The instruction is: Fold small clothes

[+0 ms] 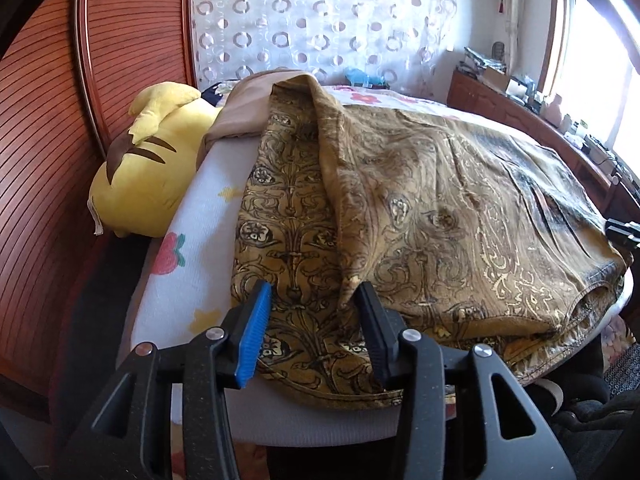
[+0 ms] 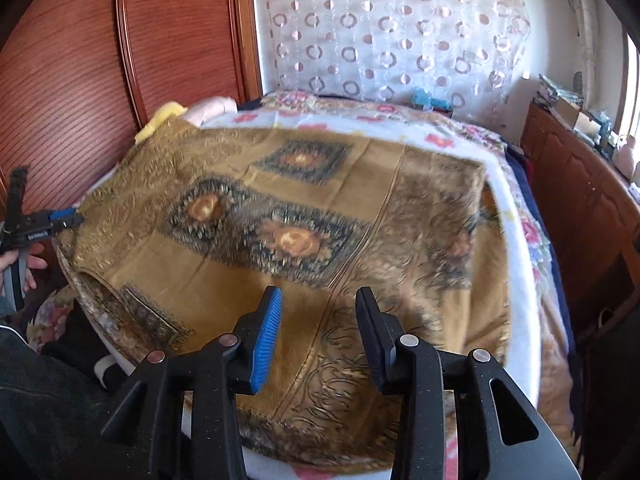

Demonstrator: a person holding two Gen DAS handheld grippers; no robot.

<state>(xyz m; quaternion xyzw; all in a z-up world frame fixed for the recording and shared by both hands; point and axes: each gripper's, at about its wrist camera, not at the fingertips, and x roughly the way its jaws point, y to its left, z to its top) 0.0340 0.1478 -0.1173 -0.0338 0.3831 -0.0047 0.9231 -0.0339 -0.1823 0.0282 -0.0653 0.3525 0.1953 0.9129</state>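
Now | garment (image 2: 280, 216) long axis left-right across blanket (image 2: 516, 272) | left gripper (image 1: 312, 328), right gripper (image 2: 318, 332) fingers spread

Plush toy (image 1: 152, 176) partly hidden behind bedding; garment (image 2: 280, 220) motion-blurred.

Both of your grippers sit low, jaws parted, nothing clamped.

Your left gripper (image 1: 312, 292) points forward with a wide gap between the blue pad and the black one. Your right gripper (image 2: 318, 296) holds the same spread. From the right wrist view, your left hand (image 2: 18, 268) wraps the left tool's handle at the far left edge, its tips looking nearly together from that angle.
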